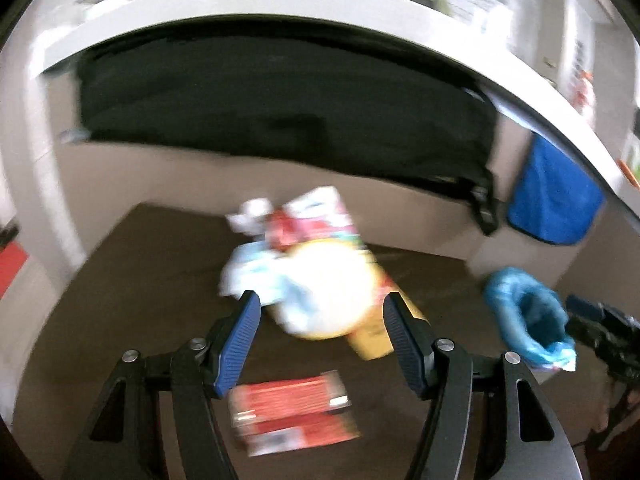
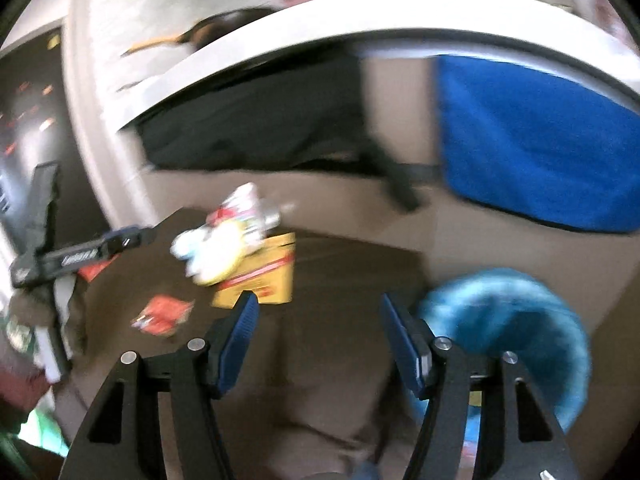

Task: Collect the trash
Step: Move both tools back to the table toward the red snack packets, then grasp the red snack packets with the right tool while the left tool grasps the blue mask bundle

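On the brown counter (image 1: 140,280) sits one messy pile of trash (image 1: 304,264), with one yellow box (image 1: 372,336) touching it, one red wrapper (image 1: 292,412) lying nearer the camera than the pile, and one blue bag (image 1: 524,316) well off to the right of the pile. The left gripper (image 1: 320,340) hangs over the near side of the pile with its two fingers (image 1: 240,344) wide and nothing between them. The right gripper (image 2: 320,340) has its two fingers (image 2: 236,344) wide and empty too, with the blue bag just beside it.
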### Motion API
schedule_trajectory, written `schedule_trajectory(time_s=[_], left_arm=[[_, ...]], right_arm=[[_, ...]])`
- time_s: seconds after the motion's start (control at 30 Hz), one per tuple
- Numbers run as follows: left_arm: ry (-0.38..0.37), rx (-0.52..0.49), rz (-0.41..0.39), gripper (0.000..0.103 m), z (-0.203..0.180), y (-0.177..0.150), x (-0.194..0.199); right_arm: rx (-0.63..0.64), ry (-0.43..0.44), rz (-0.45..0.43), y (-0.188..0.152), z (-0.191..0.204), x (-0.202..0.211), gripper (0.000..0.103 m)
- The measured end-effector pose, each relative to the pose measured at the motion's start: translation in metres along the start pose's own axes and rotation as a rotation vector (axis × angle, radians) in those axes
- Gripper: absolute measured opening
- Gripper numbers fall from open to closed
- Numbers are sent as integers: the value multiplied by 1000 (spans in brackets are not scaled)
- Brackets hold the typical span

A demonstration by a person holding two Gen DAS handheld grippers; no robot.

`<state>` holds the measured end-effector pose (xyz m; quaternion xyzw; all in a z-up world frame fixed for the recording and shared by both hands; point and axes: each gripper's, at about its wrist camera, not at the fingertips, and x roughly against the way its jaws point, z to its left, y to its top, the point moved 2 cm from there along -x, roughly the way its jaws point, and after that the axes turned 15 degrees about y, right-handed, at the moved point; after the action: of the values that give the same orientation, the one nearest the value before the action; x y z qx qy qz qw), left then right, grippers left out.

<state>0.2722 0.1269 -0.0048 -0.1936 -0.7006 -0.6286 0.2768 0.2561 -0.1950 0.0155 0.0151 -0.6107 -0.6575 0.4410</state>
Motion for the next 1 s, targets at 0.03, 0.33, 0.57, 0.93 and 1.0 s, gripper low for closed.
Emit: schedule_trajectory(time_s=[0.03, 0.33, 0.57, 0.93, 1.0], left_arm=[[12, 19, 3, 64, 13, -2, 0], [96, 111, 2, 64, 107, -20, 17], [138, 98, 1, 64, 147, -27, 27], [89, 81, 38, 64, 165, -31, 11], [78, 76, 46, 64, 161, -32, 4]], right_arm=[[17, 24, 19, -1, 10, -10, 61], [192, 288, 249, -17, 104, -112, 61], [448, 367, 437, -37, 163, -184, 60], [464, 318, 511, -34, 155, -245, 63], [436, 320, 512, -29, 149, -250, 66]])
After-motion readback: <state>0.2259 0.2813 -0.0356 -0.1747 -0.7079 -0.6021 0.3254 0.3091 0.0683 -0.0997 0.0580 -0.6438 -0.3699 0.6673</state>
